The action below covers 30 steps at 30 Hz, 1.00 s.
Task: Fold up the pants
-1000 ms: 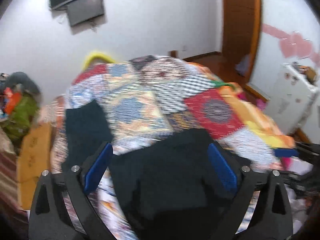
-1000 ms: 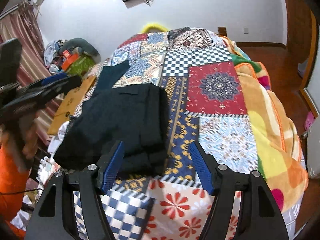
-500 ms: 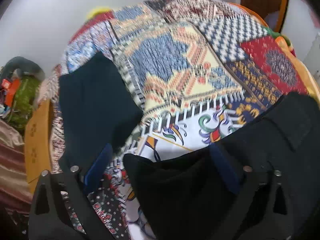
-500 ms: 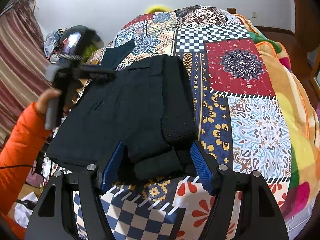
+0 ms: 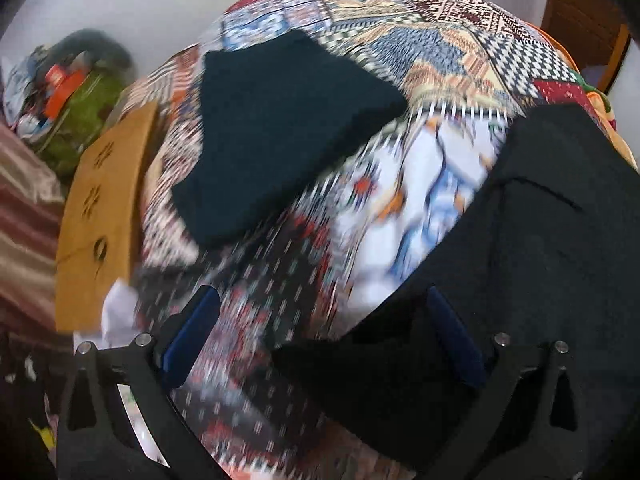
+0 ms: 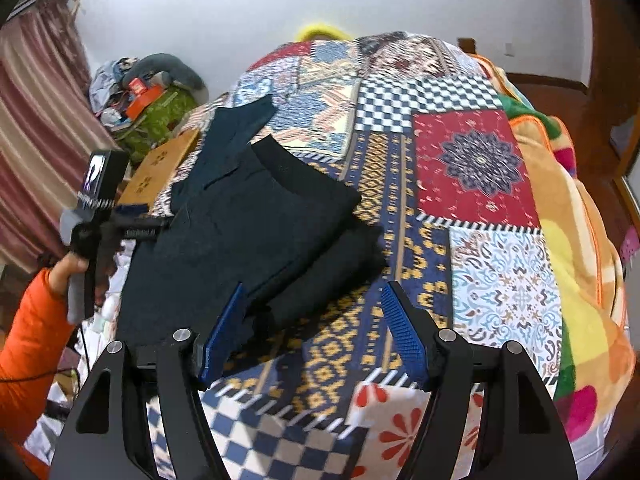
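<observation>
Black pants [image 6: 248, 236] lie partly folded on the patchwork bedspread [image 6: 472, 168], near the bed's left front. In the left wrist view they fill the right side [image 5: 532, 264]. My left gripper [image 5: 320, 344] is open, low at the pants' left edge, its right finger over the black cloth; it also shows in the right wrist view [image 6: 132, 220]. My right gripper [image 6: 316, 332] is open and empty, just in front of the pants' near right corner, its left finger by the cloth.
A second folded dark garment [image 5: 280, 128] lies further back on the bed [image 6: 236, 128]. A yellow-brown board [image 5: 100, 208] and a pile of clutter [image 6: 148, 100] stand at the bed's left. A striped curtain [image 6: 36, 140] hangs left.
My left gripper has swung down and left to the pants' left edge. My right gripper has drawn back slightly; the pants now lie more folded, with their top turned.
</observation>
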Available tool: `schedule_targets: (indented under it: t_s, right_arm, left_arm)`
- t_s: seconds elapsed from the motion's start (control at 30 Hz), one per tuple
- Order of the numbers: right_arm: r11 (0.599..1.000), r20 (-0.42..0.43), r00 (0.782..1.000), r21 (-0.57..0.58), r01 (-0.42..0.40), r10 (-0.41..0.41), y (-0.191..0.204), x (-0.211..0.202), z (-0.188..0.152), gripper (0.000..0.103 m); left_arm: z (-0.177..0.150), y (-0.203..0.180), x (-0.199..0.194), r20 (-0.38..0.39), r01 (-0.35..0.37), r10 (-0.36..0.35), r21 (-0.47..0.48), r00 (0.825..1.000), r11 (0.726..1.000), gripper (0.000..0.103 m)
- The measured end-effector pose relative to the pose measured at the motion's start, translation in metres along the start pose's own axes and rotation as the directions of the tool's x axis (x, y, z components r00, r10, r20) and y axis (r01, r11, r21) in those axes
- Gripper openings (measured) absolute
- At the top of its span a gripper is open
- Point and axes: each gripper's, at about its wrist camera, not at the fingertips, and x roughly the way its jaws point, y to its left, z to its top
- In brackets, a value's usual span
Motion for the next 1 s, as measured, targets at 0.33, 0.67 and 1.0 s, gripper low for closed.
schedule_targets:
  t_s: [0.33, 0.67, 1.0]
  right_arm:
    - [0.992, -0.001, 1.0, -0.124, -0.031, 0.031, 0.038, -0.002, -0.014, 0.066]
    - [0.988, -0.047, 0.999, -0.154, -0.028, 0.021, 0.015, 0.02, -0.028, 0.065]
    - [0.983, 0.03, 1.0, -0.182, 0.013, -0.008, 0.017, 0.001, 0.011, 0.065]
  left_arm:
    - [-0.072, -0.015, -0.053, 0.028, 0.035, -0.032, -0.086, 0.999, 0.996, 0.103]
    - [-0.086, -0.028, -0.064, 0.132, 0.067, -0.056, -0.085, 0.99, 0.994, 0.103]
    - [-0.041, -0.01, -0.098, 0.221, 0.077, -0.061, -0.06, 0.973, 0.995, 0.103]
